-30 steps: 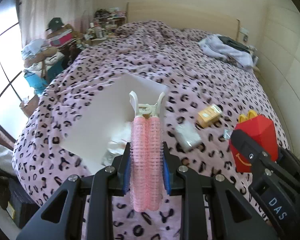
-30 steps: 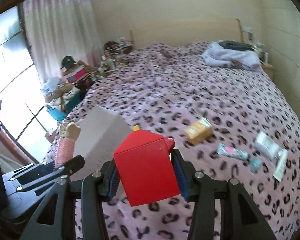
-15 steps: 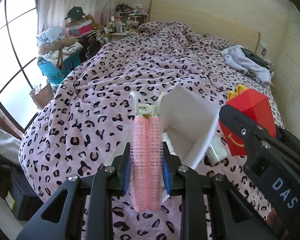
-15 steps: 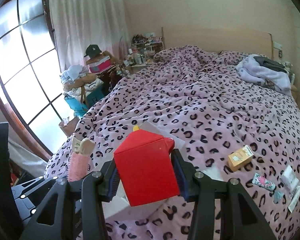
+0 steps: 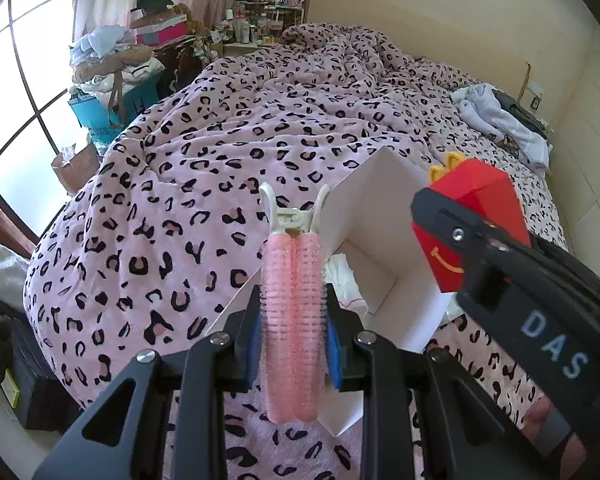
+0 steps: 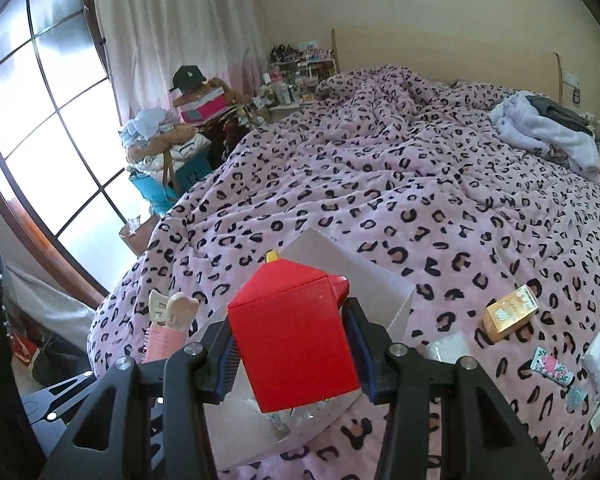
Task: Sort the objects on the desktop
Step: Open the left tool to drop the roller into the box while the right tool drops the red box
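Note:
My left gripper point(image 5: 292, 344) is shut on a pink hair-roller clip point(image 5: 291, 320) and holds it over the near left edge of an open white box point(image 5: 384, 248) on the bed. My right gripper point(image 6: 292, 354) is shut on a red house-shaped box point(image 6: 296, 340) with a yellow handle and holds it above the same white box point(image 6: 364, 280). The red box point(image 5: 476, 216) and right gripper also show at the right of the left wrist view. The pink clip point(image 6: 166, 328) shows at the left of the right wrist view. White crumpled items point(image 5: 344, 280) lie inside the white box.
A pink leopard-print duvet point(image 6: 420, 184) covers the bed. On it at the right lie a yellow carton point(image 6: 510, 312), a floral tube point(image 6: 552, 370) and white packets point(image 6: 598, 360). Clothes point(image 6: 548, 132) lie near the headboard. Cluttered shelves and bags point(image 6: 180, 140) stand by the window.
Both grippers have moved left with their objects, from beside the white box to over it. The view has swung toward the window side.

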